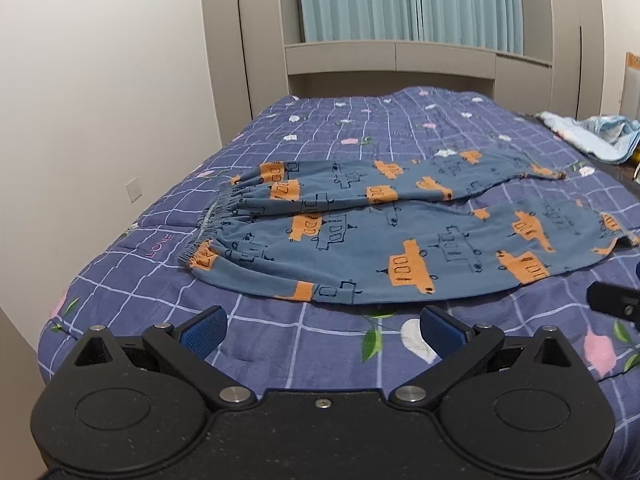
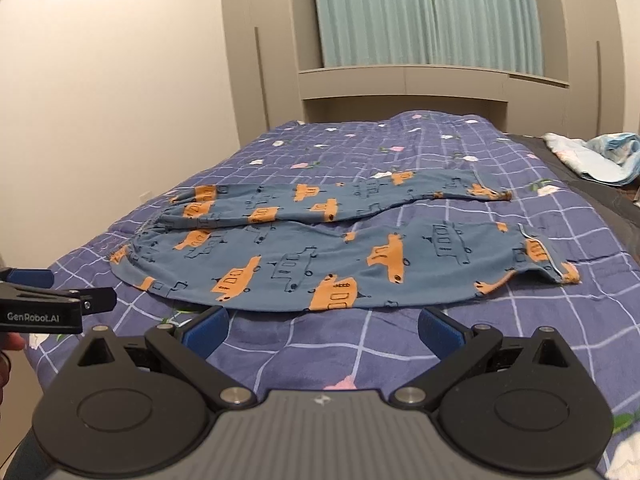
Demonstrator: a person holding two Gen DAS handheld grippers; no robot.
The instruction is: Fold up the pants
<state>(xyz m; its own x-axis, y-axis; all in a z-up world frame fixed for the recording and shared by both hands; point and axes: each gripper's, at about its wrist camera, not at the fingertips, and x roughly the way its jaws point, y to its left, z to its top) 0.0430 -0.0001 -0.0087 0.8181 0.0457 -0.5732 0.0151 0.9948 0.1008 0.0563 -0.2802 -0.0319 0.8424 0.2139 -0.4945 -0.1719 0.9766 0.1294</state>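
Both tools — left [image 1: 320, 330], right [image 2: 322, 330] — gape empty just short of the flat pants [image 1: 400, 236].

You have a purple-blue quilt [image 1: 328, 128] with a pale grid and small pink and white flowers spread over the bed, the word LOVE [image 1: 159, 245] stitched in pink near its left edge. Behind it stands a beige built-in headboard unit [image 1: 392, 56] with 1 shelf, and pale teal curtains [image 1: 408, 0] hang above that. A crumpled light-blue cloth [image 2: 600, 156] lies off to the right, beside the quilt. A white wall [image 1: 100, 80] runs along your left, with a socket plate [image 1: 134, 191] low on it.
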